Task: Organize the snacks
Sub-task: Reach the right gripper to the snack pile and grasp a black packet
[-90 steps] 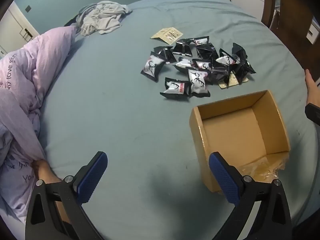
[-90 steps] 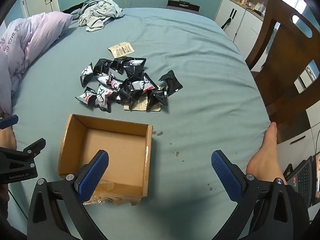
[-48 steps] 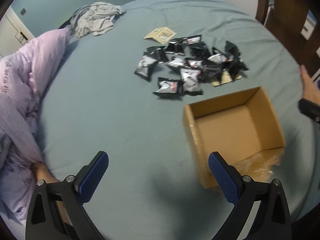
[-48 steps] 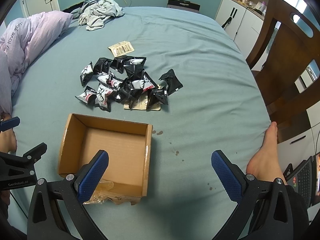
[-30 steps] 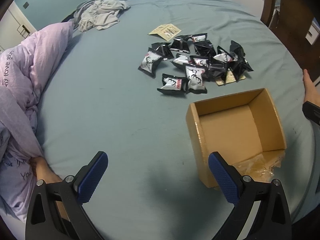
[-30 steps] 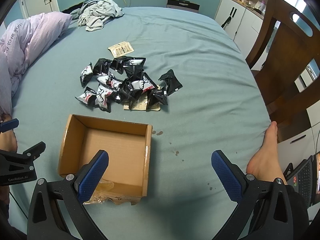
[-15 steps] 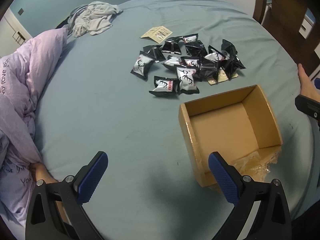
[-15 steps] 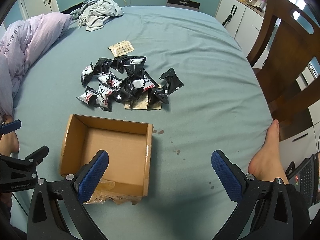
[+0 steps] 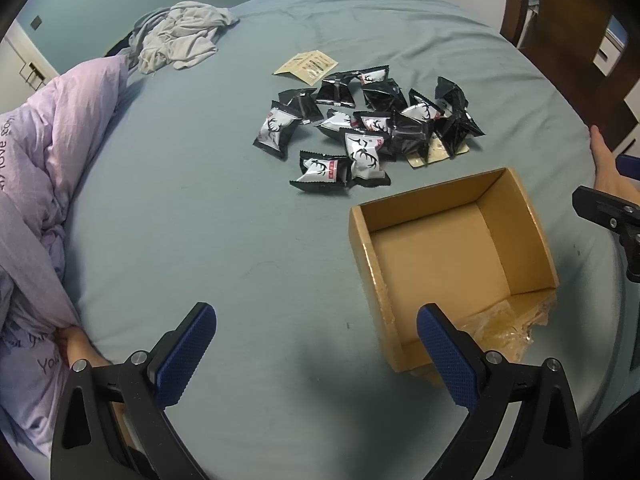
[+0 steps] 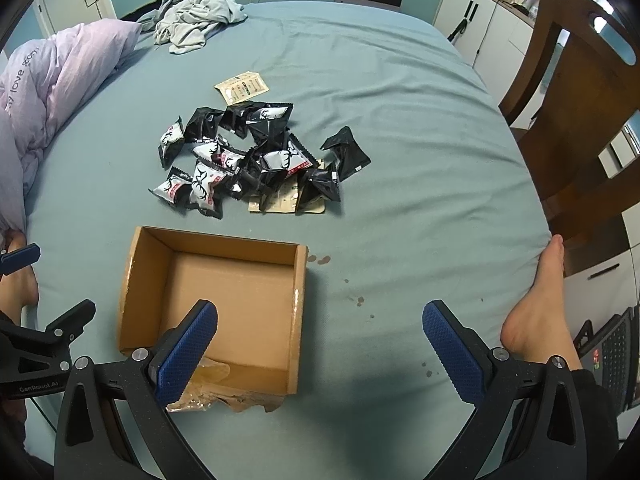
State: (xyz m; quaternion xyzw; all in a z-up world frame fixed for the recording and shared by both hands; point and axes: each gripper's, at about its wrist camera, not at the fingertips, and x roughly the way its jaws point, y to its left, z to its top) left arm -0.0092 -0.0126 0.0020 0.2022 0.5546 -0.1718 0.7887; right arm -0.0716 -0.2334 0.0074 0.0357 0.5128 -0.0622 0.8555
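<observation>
A pile of black and silver snack packets [image 9: 372, 120] lies on the teal bed sheet; it also shows in the right wrist view [image 10: 256, 160]. An open, empty cardboard box [image 9: 452, 264] sits in front of the pile, also seen in the right wrist view [image 10: 216, 300]. My left gripper [image 9: 316, 348] is open and empty, low over the sheet to the left of the box. My right gripper [image 10: 320, 344] is open and empty, above the box's near right corner. Its left finger [image 10: 188, 352] overlaps the box.
A lilac duvet [image 9: 44, 184] lies bunched at the left and grey clothes [image 9: 180, 36] at the far end. Two tan flat sachets [image 10: 242, 86] lie by the pile. A wooden chair [image 10: 580, 100] stands at the bed's right edge. A bare foot [image 10: 536, 320] rests there.
The left wrist view has swayed slightly, with the packets and box shifting a little in frame. The right gripper has hardly moved. Both grippers stay open and empty.
</observation>
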